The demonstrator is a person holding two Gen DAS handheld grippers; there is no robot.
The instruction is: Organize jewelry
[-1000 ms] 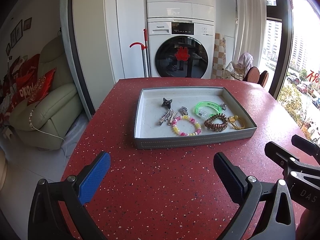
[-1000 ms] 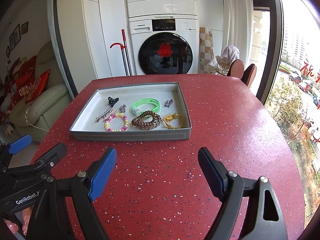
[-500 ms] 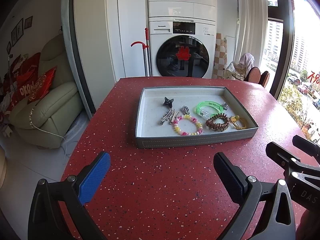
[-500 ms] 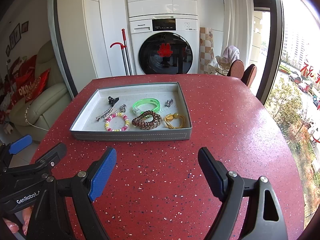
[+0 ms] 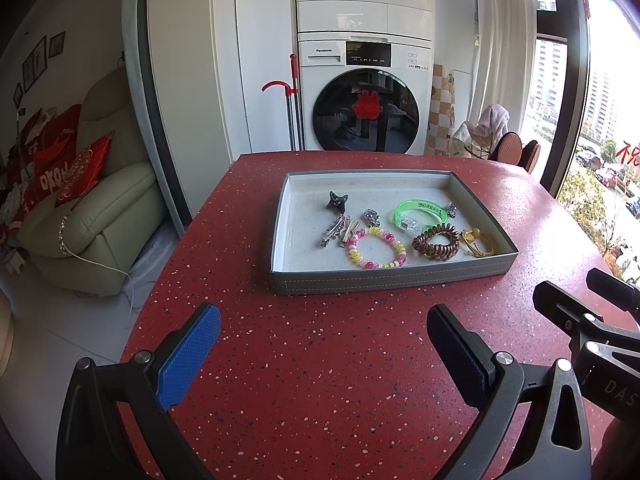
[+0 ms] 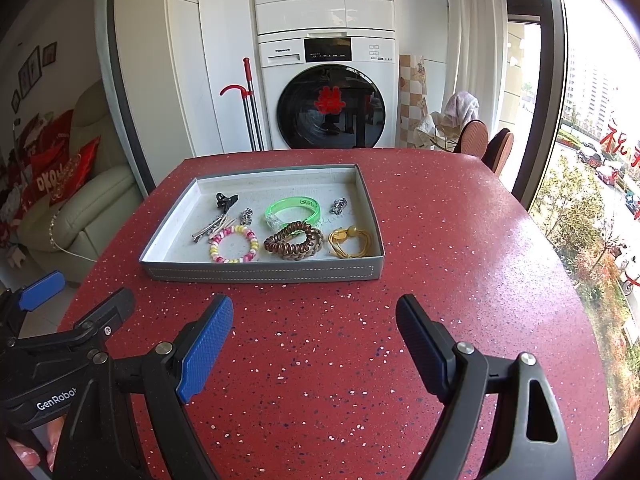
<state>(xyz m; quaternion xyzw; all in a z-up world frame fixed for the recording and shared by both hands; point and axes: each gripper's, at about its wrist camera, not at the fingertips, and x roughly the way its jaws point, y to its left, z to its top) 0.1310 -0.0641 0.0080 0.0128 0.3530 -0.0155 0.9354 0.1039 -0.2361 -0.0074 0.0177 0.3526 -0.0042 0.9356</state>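
Note:
A grey tray (image 5: 384,276) (image 6: 264,272) sits on the red table. It holds a pink-yellow bead bracelet (image 5: 376,247) (image 6: 234,244), a green bangle (image 5: 420,214) (image 6: 293,211), a brown coil hair tie (image 5: 436,242) (image 6: 294,241), a yellow hair tie (image 5: 478,240) (image 6: 350,242), silver hair clips (image 5: 336,230) (image 6: 210,229), a black claw clip (image 5: 337,201) (image 6: 226,200) and small silver pieces (image 5: 372,217) (image 6: 338,205). My left gripper (image 5: 322,344) and right gripper (image 6: 314,338) are open and empty, side by side, short of the tray.
The red speckled table (image 5: 320,360) ends at a rounded edge on the left and right. A washer-dryer stack (image 5: 364,92) stands behind it, a cream sofa (image 5: 92,216) to the left, chairs (image 6: 486,144) and a window to the right.
Both grippers stay open and nearly still. The left wrist view has tilted up very slightly.

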